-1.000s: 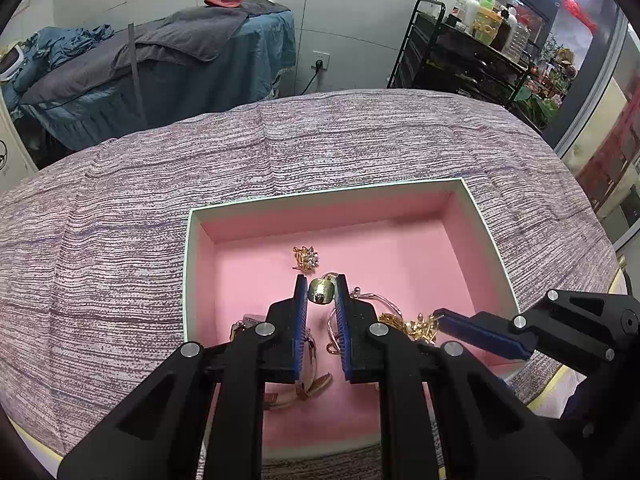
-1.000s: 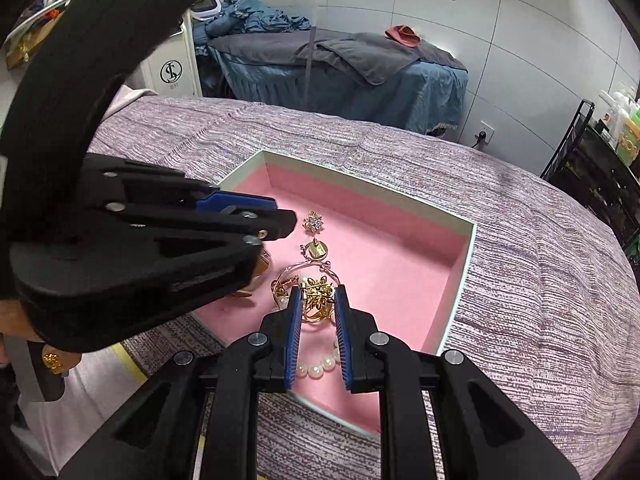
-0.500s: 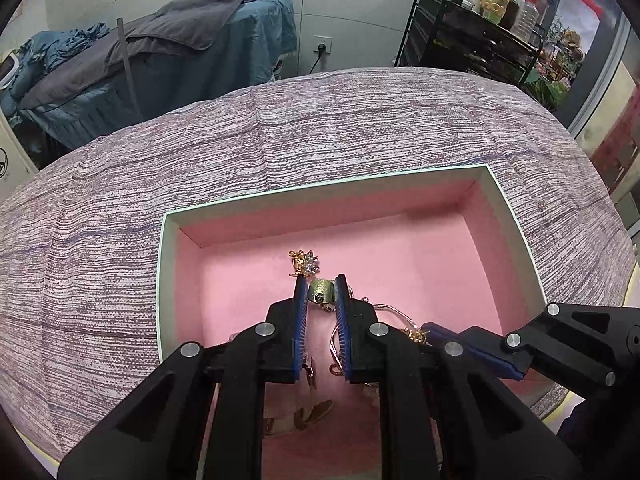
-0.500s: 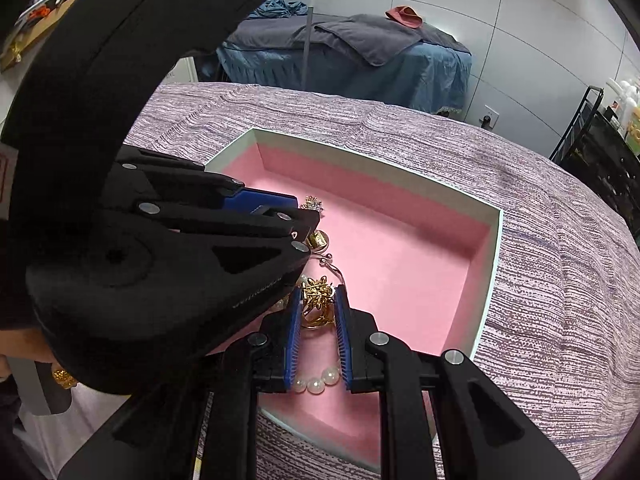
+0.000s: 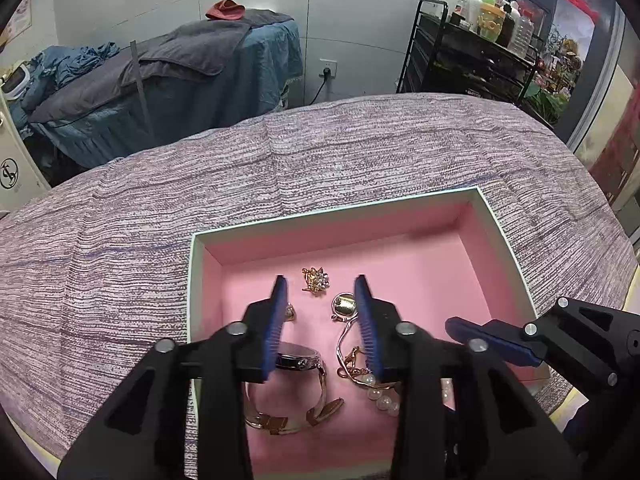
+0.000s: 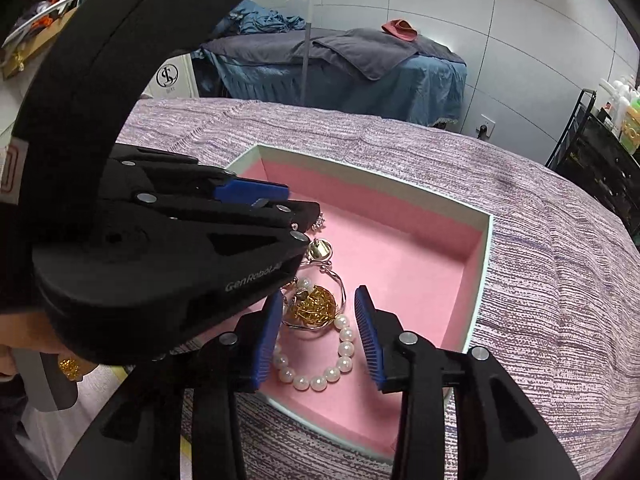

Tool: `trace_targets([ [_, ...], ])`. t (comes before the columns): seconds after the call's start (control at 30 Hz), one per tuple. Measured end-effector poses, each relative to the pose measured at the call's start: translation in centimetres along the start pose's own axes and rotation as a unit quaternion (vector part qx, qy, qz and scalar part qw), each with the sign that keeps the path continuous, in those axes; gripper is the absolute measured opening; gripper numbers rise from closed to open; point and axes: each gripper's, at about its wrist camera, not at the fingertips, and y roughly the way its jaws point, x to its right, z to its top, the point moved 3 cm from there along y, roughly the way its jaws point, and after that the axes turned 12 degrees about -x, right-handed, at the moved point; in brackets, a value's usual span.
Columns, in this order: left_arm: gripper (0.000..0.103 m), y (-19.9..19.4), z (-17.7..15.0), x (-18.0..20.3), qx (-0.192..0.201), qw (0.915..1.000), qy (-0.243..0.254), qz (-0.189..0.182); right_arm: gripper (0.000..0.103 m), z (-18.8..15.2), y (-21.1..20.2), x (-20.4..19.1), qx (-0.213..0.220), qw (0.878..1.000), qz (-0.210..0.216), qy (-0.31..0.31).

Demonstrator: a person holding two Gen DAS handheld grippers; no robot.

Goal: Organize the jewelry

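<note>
A pink-lined box (image 5: 332,212) sits on a purple woven cloth. Inside lie a small gold brooch (image 5: 315,280), a round gold pendant (image 5: 344,305), a watch (image 5: 298,360) with a gold strap, a gold chain cluster (image 6: 314,306) and a pearl bracelet (image 6: 320,380). My left gripper (image 5: 320,312) is open and empty above the pendant and watch. My right gripper (image 6: 318,330) is open and empty above the chain cluster and pearls. The right gripper also shows at the right of the left wrist view (image 5: 492,340). The box also shows in the right wrist view (image 6: 486,240).
The purple cloth (image 5: 280,160) covers a rounded table. A blue-draped bed (image 5: 180,80) stands behind it, and a black shelf rack (image 5: 472,52) with bottles stands at the back right. The left gripper's black body (image 6: 140,240) fills the left of the right wrist view.
Both grippers have opened. The gold pendant has left the left jaws and lies in the box; the gold chain cluster has left the right jaws and lies among the pearls.
</note>
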Motion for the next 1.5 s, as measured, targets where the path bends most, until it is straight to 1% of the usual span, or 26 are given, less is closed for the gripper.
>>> trace_targets([
  [0.03,0.058,-0.7,-0.2,-0.1,0.013,0.9999,0.0,0.004,0.041,-0.1,-0.4,0.0,0.004,1.0,0.002,0.002],
  [0.07,0.06,-1.4,-0.4,-0.1,0.024,0.9997,0.0,0.007,0.046,-0.3,-0.9,0.0,0.009,1.0,0.002,0.004],
  [0.1,0.065,-2.1,-0.7,-0.1,0.034,0.9994,0.002,0.01,0.048,-0.5,-1.5,-0.1,0.016,1.0,0.002,0.006],
  [0.13,0.072,-3.0,-1.0,-0.2,0.045,0.9989,0.002,0.014,0.055,-0.8,-2.1,-0.1,0.021,1.0,-0.001,0.008],
  [0.17,0.075,-4.0,-1.4,-0.4,0.061,0.998,0.0,0.02,0.062,-1.0,-2.6,-0.1,0.027,1.0,-0.004,0.011],
  [0.2,0.082,-5.0,-2.0,-0.6,0.077,0.9967,-0.004,0.027,0.065,-1.4,-3.3,-0.1,0.034,0.999,-0.009,0.014],
  [0.23,0.088,-5.8,-2.4,-0.9,0.091,0.9952,-0.008,0.034,0.072,-1.9,-4.0,-0.1,0.042,0.999,-0.011,0.019],
  [0.27,0.091,-6.8,-3.2,-1.0,0.108,0.9933,-0.011,0.04,0.077,-2.5,-4.8,-0.1,0.051,0.998,-0.012,0.025],
  [0.3,0.095,-7.6,-4.1,-1.2,0.123,0.9913,-0.014,0.046,0.079,-2.8,-5.3,-0.1,0.057,0.998,-0.013,0.029],
  [0.33,0.097,-8.4,-5.1,-1.3,0.136,0.9892,-0.017,0.053,0.083,-3.2,-5.8,-0.1,0.063,0.997,-0.016,0.032],
  [0.37,0.097,-9.0,-5.9,-1.3,0.143,0.9878,-0.019,0.057,0.086,-3.8,-6.5,-0.1,0.07,0.997,-0.02,0.035],
  [0.47,0.097,-10.3,-8.6,-1.5,0.156,0.9854,-0.021,0.066,0.092,-5.4,-8.2,-0.5,0.091,0.995,-0.03,0.035],
  [0.5,0.097,-10.5,-9.4,-1.6,0.158,0.9848,-0.023,0.068,0.093,-5.4,-8.2,-0.5,0.091,0.995,-0.03,0.035],
  [0.57,0.097,-11.2,-11.4,-1.8,0.164,0.9837,-0.028,0.068,0.096,-5.9,-8.9,-0.6,0.104,0.993,-0.04,0.037],
  [0.77,0.097,-13.0,-16.6,-1.8,0.187,0.9771,-0.049,0.089,0.096,-8.5,-10.7,-1.5,0.137,0.988,-0.063,0.031],
  [0.87,0.097,-13.6,-19.1,-1.7,0.194,0.9747,-0.054,0.098,0.096,-10.0,-11.3,-1.9,0.143,0.987,-0.062,0.034],
  [0.93,0.097,-13.9,-20.6,-1.6,0.196,0.9742,-0.06,0.094,0.096,-11.1,-11.7,-2.1,0.15,0.986,-0.06,0.035],
  [1.07,0.097,-14.4,-23.4,-0.9,0.202,0.9729,-0.071,0.086,0.096,-12.9,-12.3,-3.1,0.161,0.984,-0.071,0.032],
  [1.2,0.097,-15.0,-25.6,0.3,0.221,0.9677,-0.074,0.095,0.096,-14.9,-13.6,-4.0,0.19,0.979,-0.061,0.038],
  [1.37,0.097,-16.1,-28.6,1.4,0.249,0.9602,-0.09,0.089,0.096,-17.2,-15.1,-4.7,0.219,0.973,-0.049,0.051],
  [1.43,0.097,-16.4,-29.7,1.8,0.257,0.9577,-0.096,0.087,0.096,-18.1,-15.6,-5.1,0.23,0.97,-0.062,0.048],
  [1.5,0.097,-16.5,-30.3,2.1,0.26,0.957,-0.101,0.081,0.096,-19.0,-16.1,-5.7,0.244,0.965,-0.082,0.043],
])
